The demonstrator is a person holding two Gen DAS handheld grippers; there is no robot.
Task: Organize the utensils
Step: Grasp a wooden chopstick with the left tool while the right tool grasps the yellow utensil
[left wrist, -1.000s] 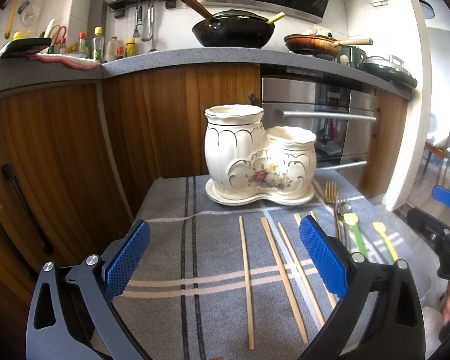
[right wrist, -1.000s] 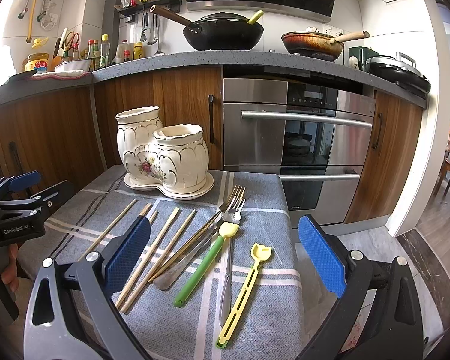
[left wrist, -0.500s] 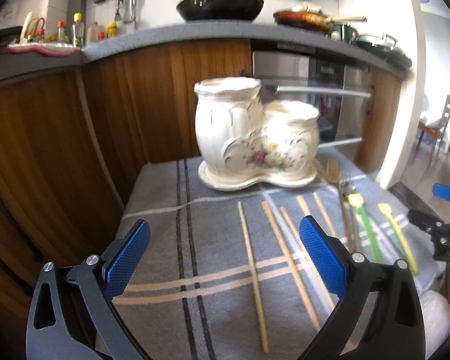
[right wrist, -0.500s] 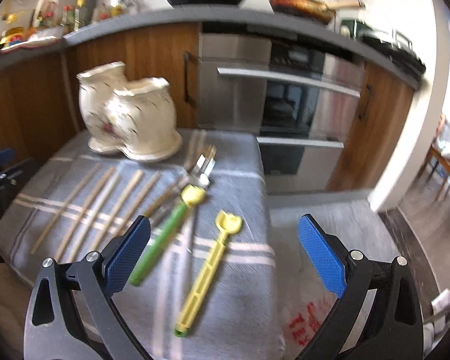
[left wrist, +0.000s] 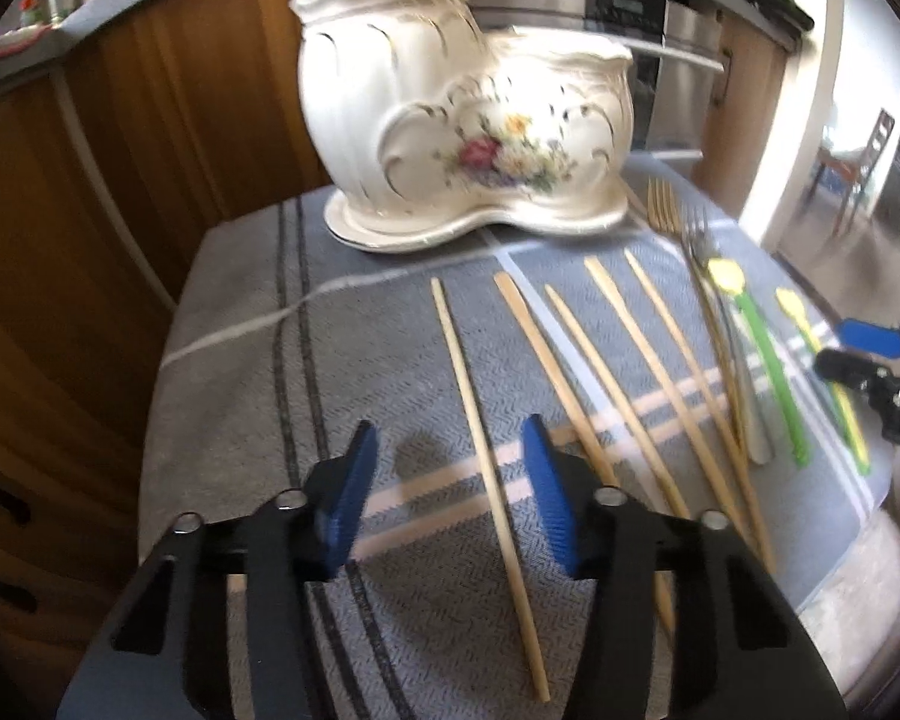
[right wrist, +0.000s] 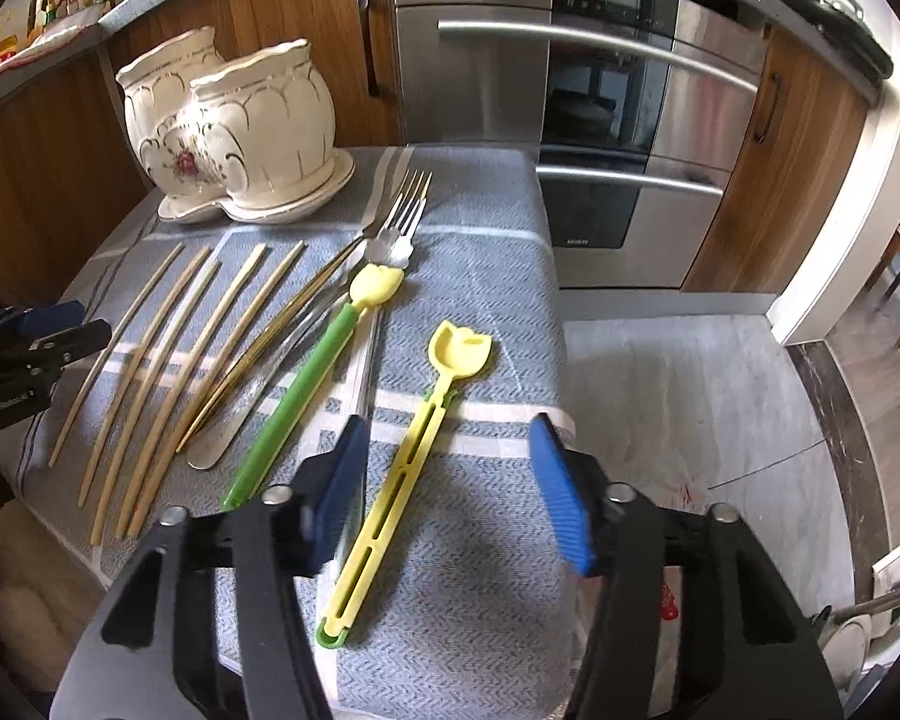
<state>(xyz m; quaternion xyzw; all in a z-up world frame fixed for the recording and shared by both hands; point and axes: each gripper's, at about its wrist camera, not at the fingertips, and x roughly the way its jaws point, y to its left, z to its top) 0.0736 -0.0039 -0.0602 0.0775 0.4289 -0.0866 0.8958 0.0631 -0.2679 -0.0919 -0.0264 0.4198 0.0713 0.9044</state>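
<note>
Kitchen setting, wood cabinets and a steel oven (right wrist: 594,120) behind a small table under a grey striped cloth (right wrist: 480,228). Cream ceramic two-pot holder (left wrist: 462,114) stands at the far end of the cloth; no utensil shows above either rim, so sorting looks not yet started. Five wooden chopsticks (left wrist: 576,372) lie side by side in a loose fan near the cloth's middle, then a gold fork (right wrist: 417,183) and a silver fork (right wrist: 405,222) overlapping, a green-handled utensil (right wrist: 306,390), and a yellow utensil (right wrist: 426,420) nearest the right edge. Left gripper (left wrist: 450,492) hovers low, fingers released, straddling the leftmost chopstick (left wrist: 480,414) without pinching it. Right gripper (right wrist: 450,486) likewise spread wide, the yellow utensil's handle lying between its fingers, not gripped. Step in hand seems to be the approach for first pickups. Next move likely calls for dropping lower, centring on each handle, and squeezing shut before lifting toward a pot. Thin chopstick lies flat on cloth, may slip or roll.
</note>
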